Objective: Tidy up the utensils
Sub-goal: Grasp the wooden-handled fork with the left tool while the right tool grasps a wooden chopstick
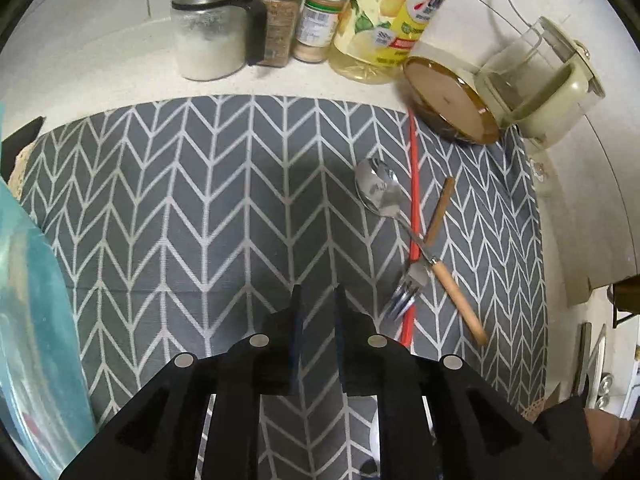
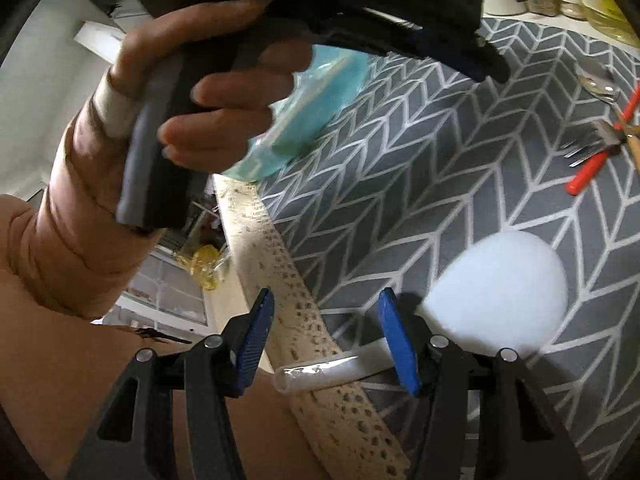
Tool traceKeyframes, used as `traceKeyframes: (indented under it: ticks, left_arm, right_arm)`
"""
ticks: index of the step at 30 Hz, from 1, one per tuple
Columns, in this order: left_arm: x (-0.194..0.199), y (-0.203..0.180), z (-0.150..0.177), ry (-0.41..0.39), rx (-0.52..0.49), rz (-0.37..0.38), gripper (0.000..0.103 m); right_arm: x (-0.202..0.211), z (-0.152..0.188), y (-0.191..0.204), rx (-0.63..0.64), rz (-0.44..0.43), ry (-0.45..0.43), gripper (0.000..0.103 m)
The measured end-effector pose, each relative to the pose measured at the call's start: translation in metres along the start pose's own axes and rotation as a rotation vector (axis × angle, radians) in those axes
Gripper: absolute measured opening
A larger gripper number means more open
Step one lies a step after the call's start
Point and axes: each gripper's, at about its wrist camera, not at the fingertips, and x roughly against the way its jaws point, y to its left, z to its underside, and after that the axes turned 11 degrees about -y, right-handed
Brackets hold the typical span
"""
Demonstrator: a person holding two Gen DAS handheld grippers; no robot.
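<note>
A steel spoon, a fork with a wooden handle, a red chopstick and a brown stick lie crossed on the grey chevron mat, to the right of my left gripper. Its fingers stand a narrow gap apart with nothing between them. My right gripper is open and empty over the mat's front edge, just above the handle of a white ladle-like spoon. The same utensils show far right in the right wrist view.
Jars, spice bottles and a yellow bottle stand behind the mat. A brown lid and a glass pitcher are at back right. A blue plastic container stands at left. The left hand holding its gripper fills the upper right wrist view.
</note>
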Motion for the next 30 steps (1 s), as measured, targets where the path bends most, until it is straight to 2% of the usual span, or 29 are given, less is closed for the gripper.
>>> traceKeyframes:
  ticks: [3, 6, 9, 12, 13, 15, 19, 20, 21, 22, 24, 25, 27, 28, 30]
  left_arm:
    - [-0.008, -0.015, -0.002, 0.006, -0.022, 0.028, 0.024]
    - [-0.016, -0.029, -0.003, 0.016, -0.030, 0.062, 0.025]
    - [-0.023, -0.045, -0.005, 0.025, -0.034, 0.102, 0.025]
    - [-0.028, -0.055, -0.005, 0.039, -0.028, 0.126, 0.025]
    - [-0.030, -0.057, -0.005, 0.042, -0.025, 0.125, 0.027]
    - [-0.032, -0.058, -0.005, 0.045, -0.020, 0.113, 0.028]
    - [-0.030, -0.052, -0.004, 0.047, 0.008, 0.108, 0.030]
    - [-0.030, -0.050, -0.003, 0.049, 0.017, 0.100, 0.030]
    - [-0.029, -0.048, -0.003, 0.051, 0.023, 0.097, 0.030]
    - [-0.027, -0.046, -0.003, 0.051, 0.031, 0.097, 0.030]
    - [-0.025, -0.041, -0.002, 0.051, 0.053, 0.111, 0.030]
    - [-0.025, -0.040, -0.001, 0.053, 0.066, 0.120, 0.031]
    - [-0.025, -0.037, -0.002, 0.052, 0.089, 0.132, 0.035]
    - [-0.025, -0.035, -0.001, 0.051, 0.108, 0.140, 0.035]
    - [-0.025, -0.031, -0.001, 0.050, 0.153, 0.180, 0.035]
  right_arm:
    - [0.022, 0.002, -0.013, 0.001, 0.115, -0.043, 0.053]
    - [0.062, 0.006, -0.041, -0.019, 0.276, -0.103, 0.053]
    - [0.094, 0.003, -0.066, -0.095, 0.355, -0.158, 0.053]
    - [0.117, -0.006, -0.071, -0.119, 0.349, -0.255, 0.053]
    - [0.120, -0.010, -0.071, -0.103, 0.381, -0.281, 0.053]
    - [0.115, -0.018, -0.074, -0.075, 0.414, -0.285, 0.053]
    - [0.089, -0.028, -0.076, -0.032, 0.421, -0.268, 0.051]
    - [0.085, -0.029, -0.082, -0.035, 0.446, -0.251, 0.047]
    - [0.072, -0.032, -0.085, -0.035, 0.476, -0.227, 0.027]
    - [0.066, -0.032, -0.085, -0.026, 0.495, -0.216, 0.012]
    - [0.062, -0.033, -0.082, -0.006, 0.542, -0.227, 0.010]
    - [0.066, -0.033, -0.078, -0.022, 0.534, -0.237, 0.010]
    - [0.072, -0.034, -0.079, -0.097, 0.494, -0.274, 0.010]
    - [0.079, -0.034, -0.079, -0.163, 0.451, -0.308, 0.010]
    - [0.086, -0.034, -0.080, -0.225, 0.419, -0.342, 0.010]
